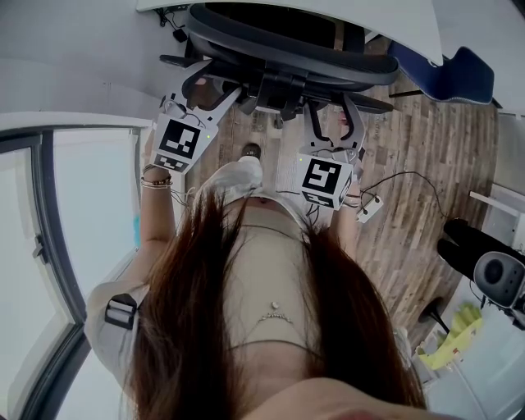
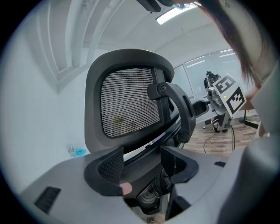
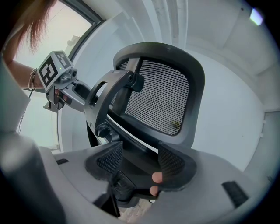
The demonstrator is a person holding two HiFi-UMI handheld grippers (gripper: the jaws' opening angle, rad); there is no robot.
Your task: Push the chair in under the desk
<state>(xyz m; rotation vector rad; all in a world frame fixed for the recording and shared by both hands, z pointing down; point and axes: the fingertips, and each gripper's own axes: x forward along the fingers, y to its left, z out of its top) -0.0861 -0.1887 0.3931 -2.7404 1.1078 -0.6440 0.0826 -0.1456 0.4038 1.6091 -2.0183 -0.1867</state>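
A black chair (image 1: 279, 49) is seen from above in the head view. It stands on a wooden floor (image 1: 426, 164) at the white table (image 1: 394, 20), with its back turned to the person. Its mesh headrest (image 2: 129, 103), standing upright, is shown only in the gripper views. The jaws of the left gripper (image 1: 215, 86) and the right gripper (image 1: 332, 107) are held apart, with the chair's back frame lying between each pair.
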